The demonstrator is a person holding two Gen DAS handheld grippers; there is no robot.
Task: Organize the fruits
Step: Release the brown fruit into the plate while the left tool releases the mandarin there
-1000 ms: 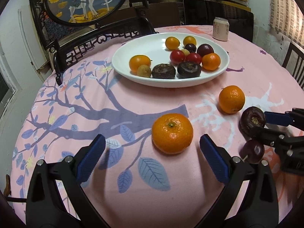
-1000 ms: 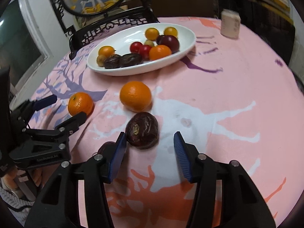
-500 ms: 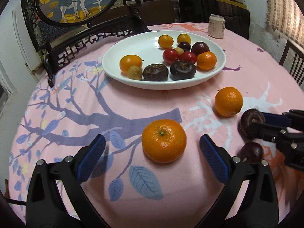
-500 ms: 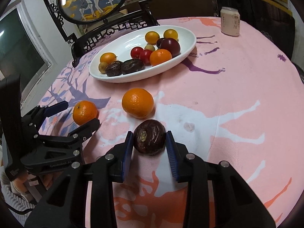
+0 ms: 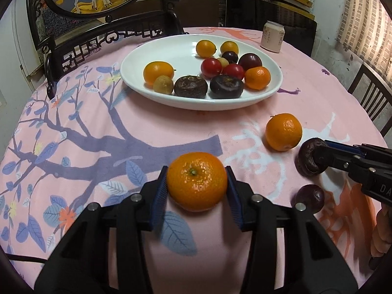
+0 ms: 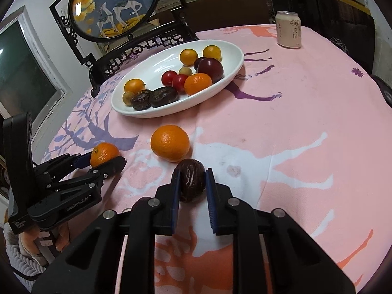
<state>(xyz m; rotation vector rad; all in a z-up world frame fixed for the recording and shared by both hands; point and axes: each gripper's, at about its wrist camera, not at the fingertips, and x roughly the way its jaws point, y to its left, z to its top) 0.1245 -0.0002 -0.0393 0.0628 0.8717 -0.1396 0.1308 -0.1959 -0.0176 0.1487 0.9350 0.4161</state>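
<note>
The mandarin [image 5: 196,180] sits on the tablecloth [image 5: 122,127] between the closing pads of the left gripper [image 5: 197,191]. The right gripper [image 6: 192,188] clamps a dark wrinkled fruit [image 6: 191,183]. The white plate [image 5: 147,56] lies straight ahead of both, beyond a loose orange [image 5: 283,131].

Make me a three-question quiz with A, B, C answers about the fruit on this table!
1. Where is the can?
A. beyond the white plate
B. in the plate
C. on the chair

2. How many red cherry tomatoes lie in the plate?
A. five
B. two
C. none

3. What is the left gripper closing on?
A. the can
B. a tangerine
C. nothing

Answers: 1 A, it stands on the cloth past the plate. 2 B, two sit side by side. 3 B, the tangerine sits between its blue pads.
</note>
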